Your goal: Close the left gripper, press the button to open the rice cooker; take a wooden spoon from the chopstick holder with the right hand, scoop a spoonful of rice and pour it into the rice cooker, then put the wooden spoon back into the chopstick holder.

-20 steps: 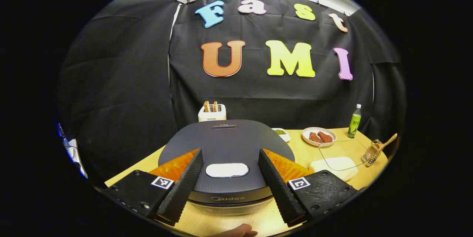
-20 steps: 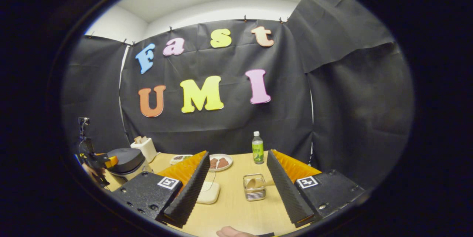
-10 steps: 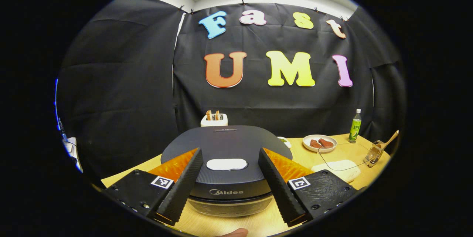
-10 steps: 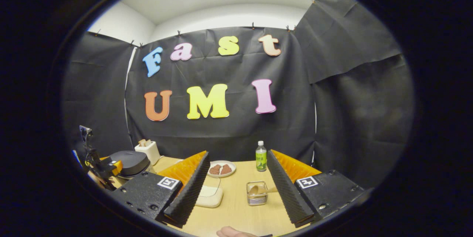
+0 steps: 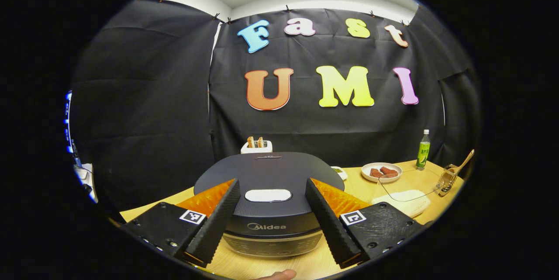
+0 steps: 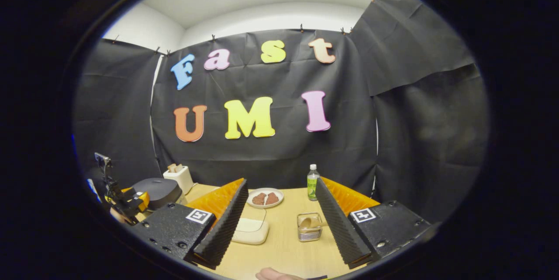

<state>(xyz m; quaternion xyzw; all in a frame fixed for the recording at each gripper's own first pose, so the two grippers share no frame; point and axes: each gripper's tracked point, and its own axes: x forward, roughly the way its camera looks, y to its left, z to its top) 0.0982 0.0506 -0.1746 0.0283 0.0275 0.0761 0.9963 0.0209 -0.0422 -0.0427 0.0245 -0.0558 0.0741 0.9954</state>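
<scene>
In the left gripper view the left gripper [image 5: 270,223] hangs wide open before the rice cooker [image 5: 268,192], framing its lid button [image 5: 267,195] ready to close and press, while in the right gripper view the right gripper [image 6: 281,227], equally spread, faces the chopstick holder [image 6: 309,228] holding the wooden spoon [image 6: 306,223], far right of the cooker

Cloth-walled recording booth [image 6: 419,131], wooden table [image 6: 284,245]

A pale brand word runs across the front band of the rice cooker [image 5: 268,175], just under its white button [image 5: 267,195]. Square black-and-white code markers sit on both finger bases of the left gripper [image 5: 273,256] and right gripper [image 6: 281,259]. The label on the green bottle [image 5: 422,150], at the tabletop's far edge, is too small to read
</scene>
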